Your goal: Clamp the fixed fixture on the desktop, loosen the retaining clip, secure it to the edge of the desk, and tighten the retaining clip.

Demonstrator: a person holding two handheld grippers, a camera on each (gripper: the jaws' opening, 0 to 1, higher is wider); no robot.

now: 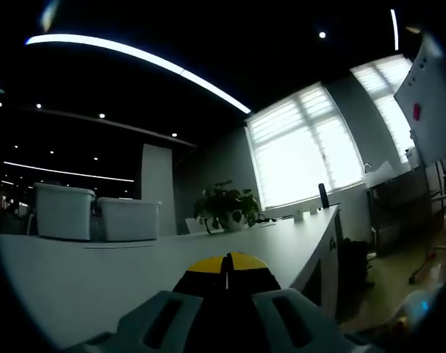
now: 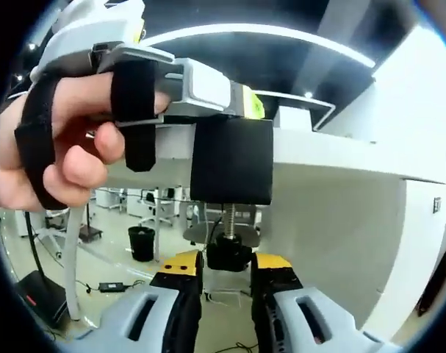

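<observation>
- Between the right gripper (image 2: pixel 227 273)'s yellow-tipped black jaws we see a black knob (image 2: pixel 229 254).
- Above it, a black clamp (image 2: pixel 231 158) on the white desk (image 2: pixel 333 184).
- The left gripper (image 1: pixel 227 266)'s jaw tips look yellow in dim light.

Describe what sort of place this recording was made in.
Probably an open-plan office: a long white desk with a potted green plant, tall windows with white blinds, and a white whiteboard on a stand.

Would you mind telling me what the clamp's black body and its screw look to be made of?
Clamp body: probably matte black plastic or painted metal; flat, no glare. Screw: likely bare metal, grey and visibly threaded, ending in a black knob that looks plastic.
</observation>
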